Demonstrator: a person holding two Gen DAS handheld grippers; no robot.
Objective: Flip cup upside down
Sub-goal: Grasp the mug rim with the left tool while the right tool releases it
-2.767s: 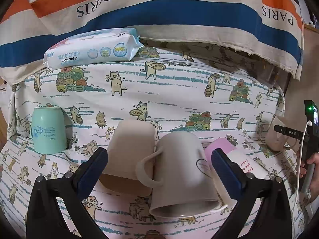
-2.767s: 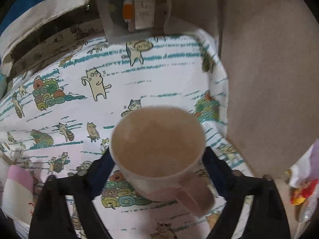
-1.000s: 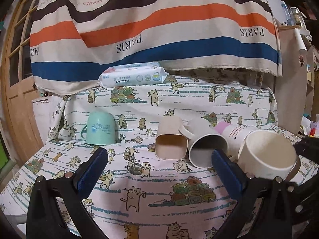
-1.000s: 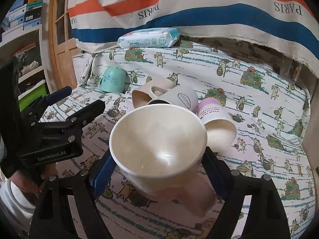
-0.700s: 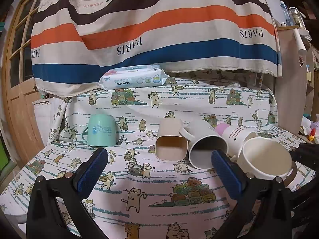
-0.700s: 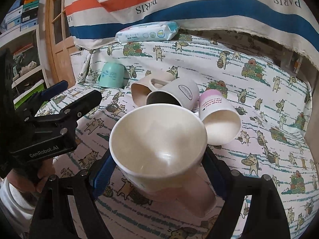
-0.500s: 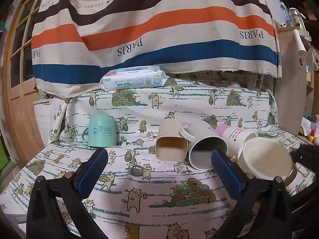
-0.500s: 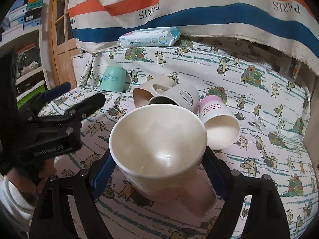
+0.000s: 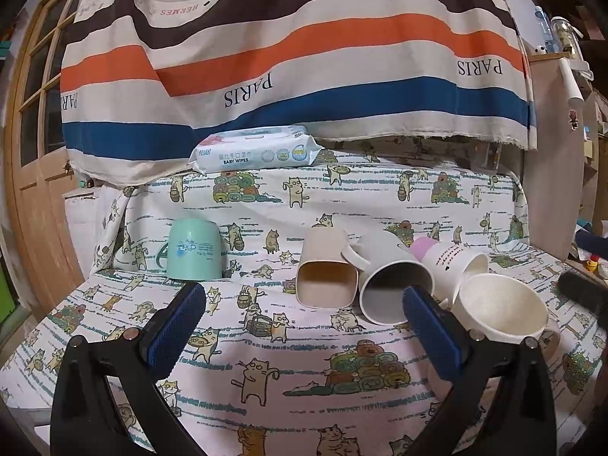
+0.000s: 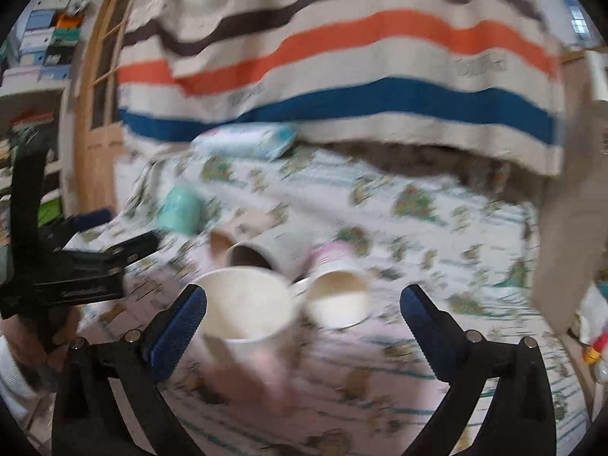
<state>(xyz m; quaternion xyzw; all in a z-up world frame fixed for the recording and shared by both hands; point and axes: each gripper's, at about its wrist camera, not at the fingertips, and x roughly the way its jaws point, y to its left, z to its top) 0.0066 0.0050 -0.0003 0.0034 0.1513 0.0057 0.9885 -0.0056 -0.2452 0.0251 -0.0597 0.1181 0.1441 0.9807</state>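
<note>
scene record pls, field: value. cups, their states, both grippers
surface: cat-print cloth
green cup: upside down, far left
beige square cup: on its side, mouth toward camera
grey mug: on its side, beside the beige one
pink-white cup: on its side
cream cup: on its side at the right end, not gripped
left gripper: open, holds nothing
right gripper: open, cream cup near its left finger; view blurred
background: baby wipes pack
</note>
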